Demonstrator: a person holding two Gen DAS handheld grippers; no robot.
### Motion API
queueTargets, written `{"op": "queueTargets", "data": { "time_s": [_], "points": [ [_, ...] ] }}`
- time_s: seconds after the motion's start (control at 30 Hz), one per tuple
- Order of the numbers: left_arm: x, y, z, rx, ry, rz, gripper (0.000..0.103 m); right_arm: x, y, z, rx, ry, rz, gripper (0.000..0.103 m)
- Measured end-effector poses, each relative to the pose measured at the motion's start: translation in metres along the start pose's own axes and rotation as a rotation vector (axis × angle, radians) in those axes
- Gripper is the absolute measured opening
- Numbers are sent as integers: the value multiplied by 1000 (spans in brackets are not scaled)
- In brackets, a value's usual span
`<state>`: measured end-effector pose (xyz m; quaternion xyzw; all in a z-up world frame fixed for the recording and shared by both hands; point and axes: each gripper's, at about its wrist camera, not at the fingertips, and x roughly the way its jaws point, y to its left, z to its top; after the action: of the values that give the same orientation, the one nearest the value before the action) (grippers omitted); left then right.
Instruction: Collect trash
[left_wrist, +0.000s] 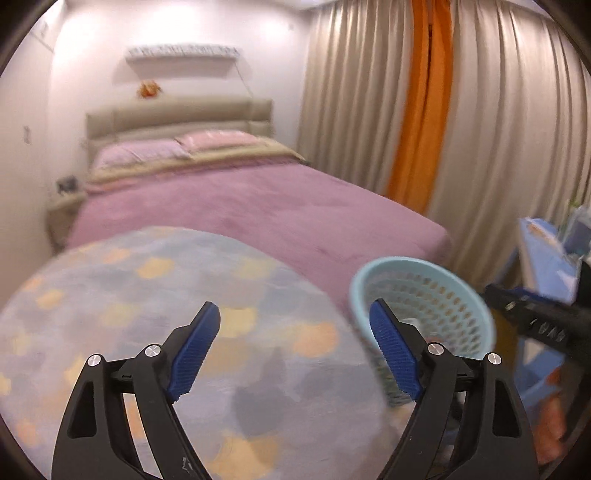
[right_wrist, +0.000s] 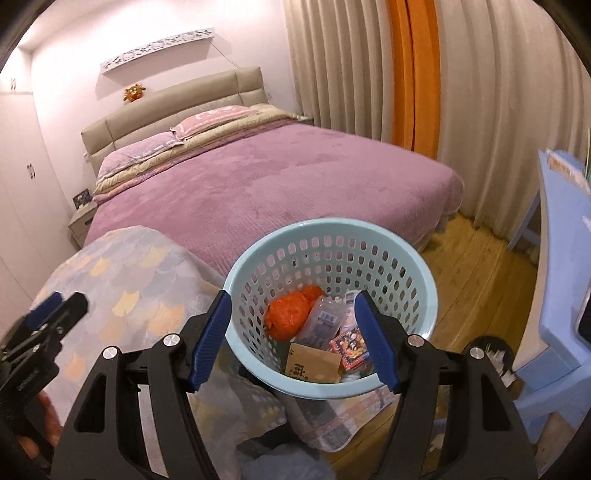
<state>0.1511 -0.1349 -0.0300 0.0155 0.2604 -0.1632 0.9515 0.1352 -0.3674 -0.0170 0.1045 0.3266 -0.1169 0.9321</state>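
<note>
A light blue perforated basket (right_wrist: 413, 258) stands by the bed's foot, in front of my right gripper (right_wrist: 293, 336), which is open and empty just above its near rim. Inside lie an orange crumpled bag (right_wrist: 290, 314), a clear plastic container (right_wrist: 325, 319), a brown cardboard piece (right_wrist: 314, 363) and a small colourful packet (right_wrist: 349, 349). In the left wrist view the basket (left_wrist: 443, 295) is at the right. My left gripper (left_wrist: 295, 350) is open and empty over a pastel scale-patterned blanket (left_wrist: 166, 314). The left gripper also shows in the right wrist view (right_wrist: 55, 310).
A bed with a purple cover (right_wrist: 277, 177) fills the middle. Beige and orange curtains (right_wrist: 413, 74) hang at the right. A blue plastic table (right_wrist: 561, 258) stands at the far right on a wooden floor (right_wrist: 472, 266). A nightstand (right_wrist: 83, 221) sits left of the bed.
</note>
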Motion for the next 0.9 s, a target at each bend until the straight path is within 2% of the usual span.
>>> {"op": "queueTargets", "data": {
  "time_s": [0.07, 0.17, 0.37, 0.5, 0.63, 0.73, 0.9],
  "points": [
    [-11, 1, -13, 38, -74, 108, 86, -7, 4, -4, -9, -31, -5, 65],
    [-15, 4, -23, 61, -109, 167, 88, -15, 8, -11, -4, -74, 4, 65],
    [-13, 7, -35, 50, -111, 121, 88, -29, 21, -20, -26, -129, -12, 65],
    [-6, 17, -41, 12, -62, 55, 88, -43, 28, -25, -42, -168, -42, 65],
    [-8, 27, -46, -29, -54, 36, 89, -49, 27, -32, -21, -180, -60, 65],
    [-11, 22, -47, -10, -64, 35, 93, -52, 24, -37, -6, -190, -87, 66],
    [-11, 18, -49, 14, -69, 33, 94, -54, 19, -38, 8, -190, -97, 66]
  ]
}}
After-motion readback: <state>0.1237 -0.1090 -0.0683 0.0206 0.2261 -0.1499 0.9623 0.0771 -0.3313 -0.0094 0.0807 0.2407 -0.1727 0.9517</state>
